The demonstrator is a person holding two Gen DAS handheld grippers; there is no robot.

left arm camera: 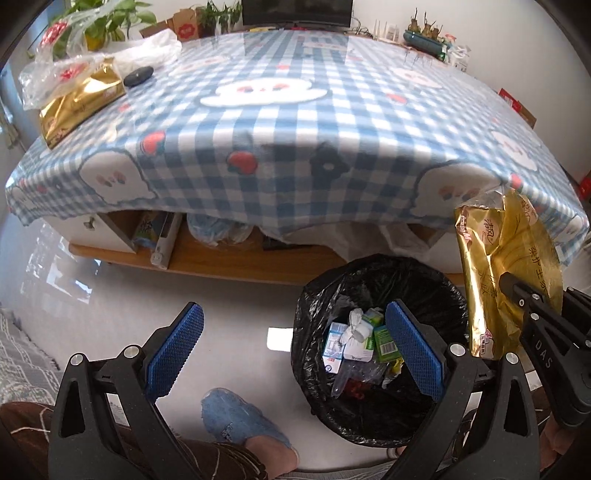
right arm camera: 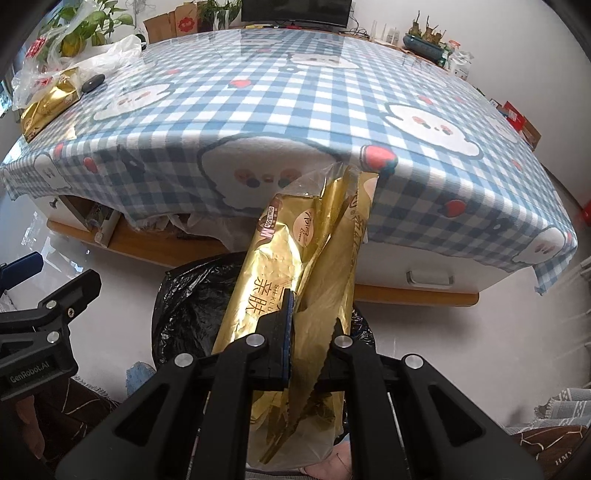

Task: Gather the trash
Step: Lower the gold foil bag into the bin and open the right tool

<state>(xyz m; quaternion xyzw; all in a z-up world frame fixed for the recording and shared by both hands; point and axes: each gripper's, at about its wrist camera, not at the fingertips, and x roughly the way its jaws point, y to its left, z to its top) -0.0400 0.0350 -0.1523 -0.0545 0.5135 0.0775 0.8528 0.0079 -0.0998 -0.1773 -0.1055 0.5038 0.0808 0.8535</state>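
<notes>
Right wrist: wrapper (right arm camera: 295,266) hides bin (mostly).

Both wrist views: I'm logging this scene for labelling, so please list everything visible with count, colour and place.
Gold wrapper: one, gold, held above the bin.
Trash bin: one, black liner, on the floor before the table, holding cartons and crumpled paper.
Gold pack: one, gold, table's far left.
Clear plastic bags: a few, clear and white, beside that pack.
Dark oval object: one, black, near the pack.
Tablecloth: one, blue-white check.
Potted plants: several, green, behind the table.
Slipper: one, blue, on the floor.
Left gripper: fingers open, empty.
Right gripper: fingers shut on the wrapper.
</notes>
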